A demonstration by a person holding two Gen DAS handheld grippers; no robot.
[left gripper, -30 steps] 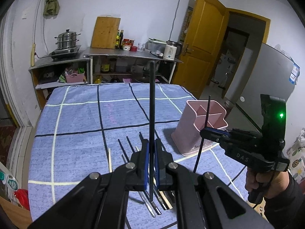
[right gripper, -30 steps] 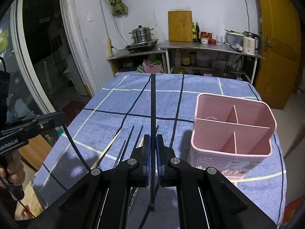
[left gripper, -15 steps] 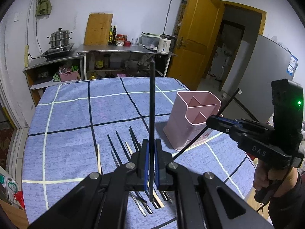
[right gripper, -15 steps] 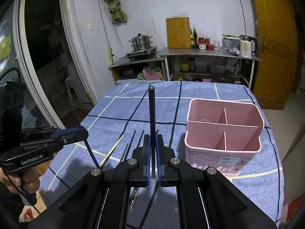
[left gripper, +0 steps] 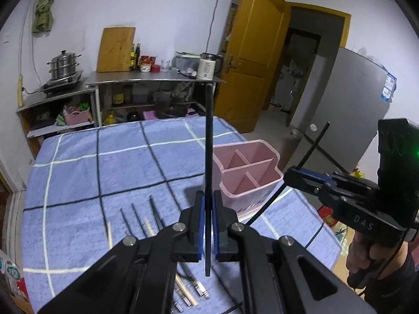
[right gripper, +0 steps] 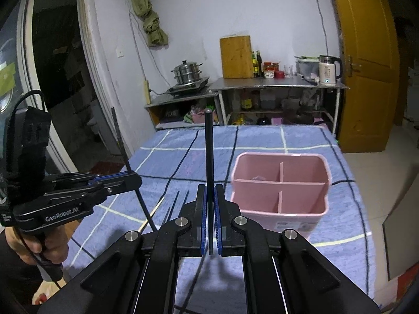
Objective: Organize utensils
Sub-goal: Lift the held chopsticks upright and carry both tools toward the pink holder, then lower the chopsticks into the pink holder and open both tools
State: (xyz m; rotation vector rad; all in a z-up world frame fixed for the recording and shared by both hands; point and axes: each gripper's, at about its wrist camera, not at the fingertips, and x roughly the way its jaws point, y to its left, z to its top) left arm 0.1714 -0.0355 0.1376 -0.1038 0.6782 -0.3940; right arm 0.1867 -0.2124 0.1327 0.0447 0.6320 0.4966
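While each gripper is clamping one thin, stiff black chopstick — left gripper (left gripper: pixel 207 231), right gripper (right gripper: pixel 209 231) — near its lower end, both sticks are hovering beside the pink plastic divided holder (right gripper: pixel 280 185); light, slippery, pivot-prone.

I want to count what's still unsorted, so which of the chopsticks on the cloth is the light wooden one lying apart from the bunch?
The pale chopstick at the far left, alone on the blue cloth. The others are dark or bunched together beside the left gripper.
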